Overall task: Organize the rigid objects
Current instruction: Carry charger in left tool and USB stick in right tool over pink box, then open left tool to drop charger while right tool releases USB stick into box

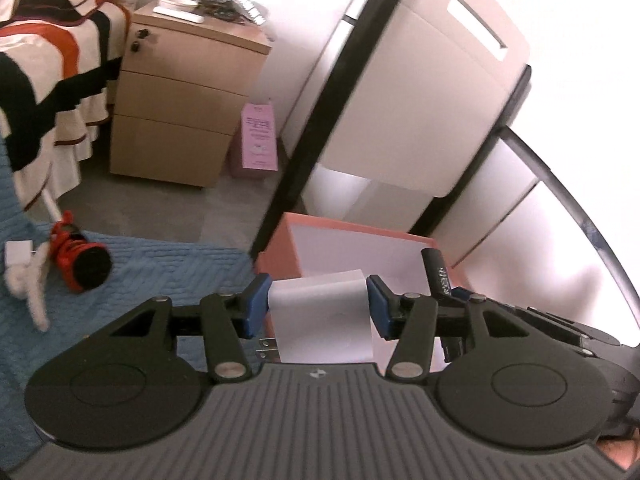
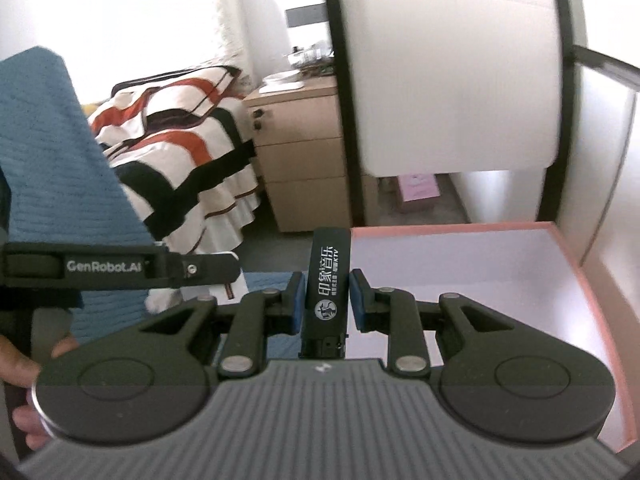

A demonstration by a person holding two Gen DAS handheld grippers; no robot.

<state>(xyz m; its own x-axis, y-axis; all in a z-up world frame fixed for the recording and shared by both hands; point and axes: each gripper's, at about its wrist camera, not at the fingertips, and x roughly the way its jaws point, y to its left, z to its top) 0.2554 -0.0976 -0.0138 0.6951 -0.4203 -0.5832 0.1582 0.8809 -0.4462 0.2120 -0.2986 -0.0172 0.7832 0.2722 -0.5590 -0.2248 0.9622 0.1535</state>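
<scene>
I am mid-carry with both loads above the pink-rimmed box (image 2: 452,229), whose pale interior fills the lower right of the right wrist view. My left gripper (image 1: 318,306) is clamped on a white plug-in charger (image 1: 322,316), prongs pointing lower left; my right gripper (image 2: 323,300) is pressed tight on a black lighter (image 2: 327,280) standing upright at frame centre. Its side carries white Chinese characters, "KTV" and a round logo; the other gripper's arm reads "GenRobot.AI". Next, I judge, both items need lowering into the box and releasing without knocking each other.
</scene>
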